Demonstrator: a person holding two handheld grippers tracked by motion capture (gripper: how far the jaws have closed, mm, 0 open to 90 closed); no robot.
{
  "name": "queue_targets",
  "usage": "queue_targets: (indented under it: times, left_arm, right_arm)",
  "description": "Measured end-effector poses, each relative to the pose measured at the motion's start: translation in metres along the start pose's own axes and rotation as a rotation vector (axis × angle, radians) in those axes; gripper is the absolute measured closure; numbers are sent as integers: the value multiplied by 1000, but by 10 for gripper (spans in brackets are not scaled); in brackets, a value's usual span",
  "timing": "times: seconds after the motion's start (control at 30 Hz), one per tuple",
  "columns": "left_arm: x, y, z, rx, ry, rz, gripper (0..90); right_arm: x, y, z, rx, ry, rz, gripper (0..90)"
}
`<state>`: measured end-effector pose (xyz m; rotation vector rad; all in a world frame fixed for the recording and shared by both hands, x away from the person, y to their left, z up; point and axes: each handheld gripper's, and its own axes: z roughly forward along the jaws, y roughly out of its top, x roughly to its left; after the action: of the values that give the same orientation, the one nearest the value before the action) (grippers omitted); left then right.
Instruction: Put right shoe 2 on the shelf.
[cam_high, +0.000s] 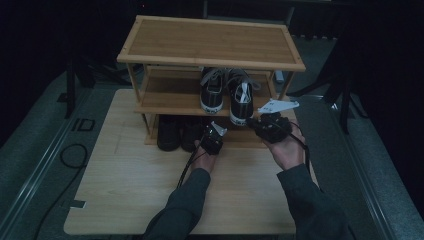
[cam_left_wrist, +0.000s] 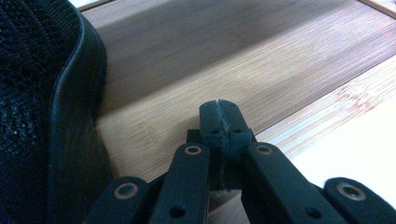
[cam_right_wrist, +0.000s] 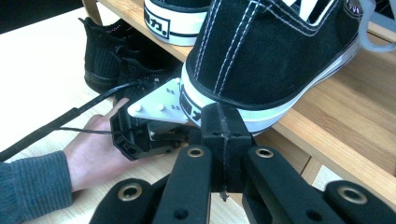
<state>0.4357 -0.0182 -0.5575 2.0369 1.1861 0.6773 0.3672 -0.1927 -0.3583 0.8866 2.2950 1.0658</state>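
A three-tier bamboo shoe rack (cam_high: 210, 41) stands on the table. Two black canvas sneakers with white soles (cam_high: 212, 92) (cam_high: 242, 101) sit heel-out on its middle shelf. The right one (cam_right_wrist: 275, 51) overhangs the shelf edge. My right gripper (cam_right_wrist: 223, 122) (cam_high: 262, 124) is shut and empty, with its tips close under that sneaker's white heel; I cannot tell whether they touch. My left gripper (cam_left_wrist: 220, 112) (cam_high: 210, 135) is shut and empty, low over the bottom shelf (cam_left_wrist: 196, 70), just right of a black knit shoe (cam_left_wrist: 42, 102).
Black knit shoes (cam_high: 175, 132) (cam_right_wrist: 112, 51) stand on the left of the bottom shelf. The rack's top shelf is bare. Cables (cam_high: 186, 167) trail back from the grippers over the light wooden table (cam_high: 125, 185). Dark floor surrounds the table.
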Motion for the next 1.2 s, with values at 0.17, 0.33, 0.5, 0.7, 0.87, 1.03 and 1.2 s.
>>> queue_targets:
  times: [0.17,0.33,0.5,0.7,0.87,1.03,1.2]
  left_arm:
    - [0,0,0,-1,1,-1,898]
    - [0,0,0,0,1,-2,898]
    - [0,0,0,0,2,-1,898]
    - [0,0,0,-1,2,-1,898]
    - [0,1,1,-1,3,0,898]
    - [0,1,1,-1,3,-1,898]
    - [0,1,1,-1,3,-1,898]
  right_arm:
    - [0,1,3,-2,-11,3,900]
    - [-1,2,6,-4,-15,8,900]
    - [-3,2,6,-3,-12,10,900]
    - [-3,2,7,-2,-14,13,900]
    - [-4,3,7,-1,-16,13,900]
    - [-4,3,8,0,-20,11,900]
    - [-4,4,9,3,-23,10,900]
